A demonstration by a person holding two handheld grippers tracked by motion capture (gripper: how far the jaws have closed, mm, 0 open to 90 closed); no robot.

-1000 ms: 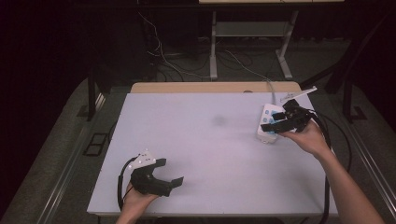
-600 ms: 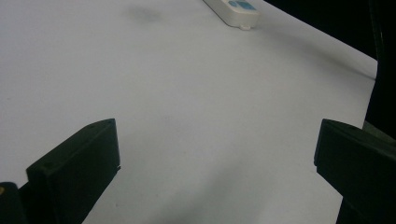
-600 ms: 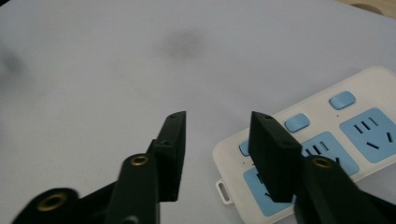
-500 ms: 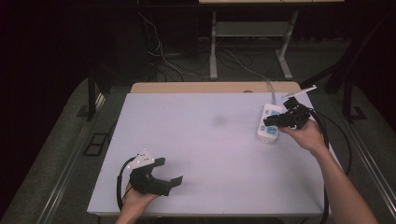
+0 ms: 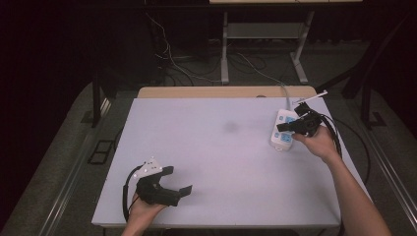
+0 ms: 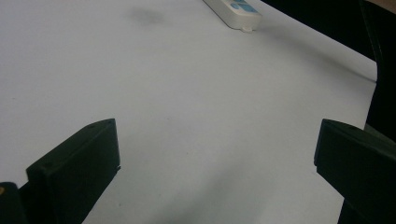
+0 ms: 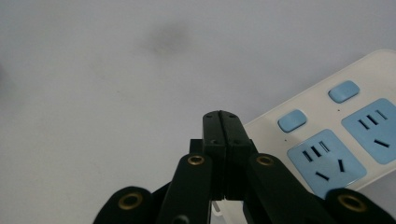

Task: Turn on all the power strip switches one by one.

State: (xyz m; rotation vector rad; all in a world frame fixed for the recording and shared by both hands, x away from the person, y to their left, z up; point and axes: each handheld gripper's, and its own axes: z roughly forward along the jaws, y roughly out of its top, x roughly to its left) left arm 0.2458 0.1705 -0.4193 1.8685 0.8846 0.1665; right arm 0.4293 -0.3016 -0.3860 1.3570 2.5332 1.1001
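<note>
A white power strip (image 5: 283, 130) with blue sockets and blue buttons lies at the right side of the white table (image 5: 221, 162). My right gripper (image 5: 284, 127) hovers over it with jaws pressed together and nothing between them; in the right gripper view its tips (image 7: 221, 122) sit just left of the strip (image 7: 345, 135), near a blue button (image 7: 292, 120). My left gripper (image 5: 179, 182) rests near the table's front left corner, jaws wide apart. In the left gripper view the strip's end (image 6: 232, 10) lies far ahead.
A faint dark smudge (image 5: 230, 127) marks the table's middle. A wooden board (image 5: 226, 92) edges the far side. Cables and desk legs (image 5: 223, 44) stand on the floor behind. The strip's cord (image 5: 286, 94) runs off the far edge.
My right gripper has swung left and down over the power strip, its tips now pointing left across it. The left gripper has stayed put.
</note>
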